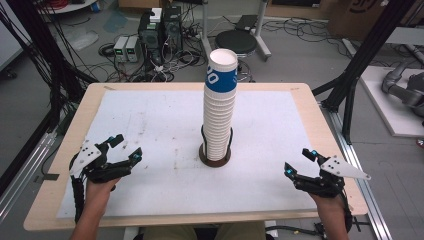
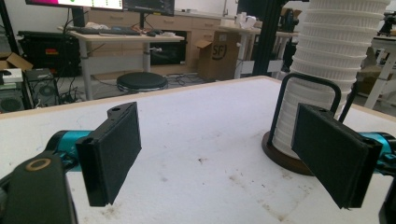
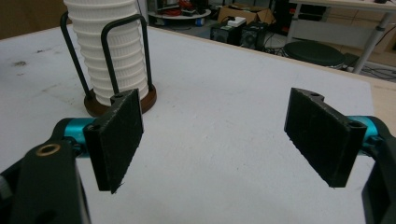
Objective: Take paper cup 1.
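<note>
Stack of paper cups at table centre, seated in a dark round holder with wire uprights; long axis vertical, open mouth of the top cup pointing up. Left gripper at 8 o'clock and right gripper at 4 o'clock, both well apart from the stack, jaws wide and empty, over the white mat.

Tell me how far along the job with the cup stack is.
Nothing looks done yet. The cup stack stands whole in its holder at the middle of the table, blue-banded cup on top. In hand: nothing; the left gripper and right gripper rest open near the table's front corners, apart from the stack. All the handling is left, probably starting with a reach toward the stack.
</note>
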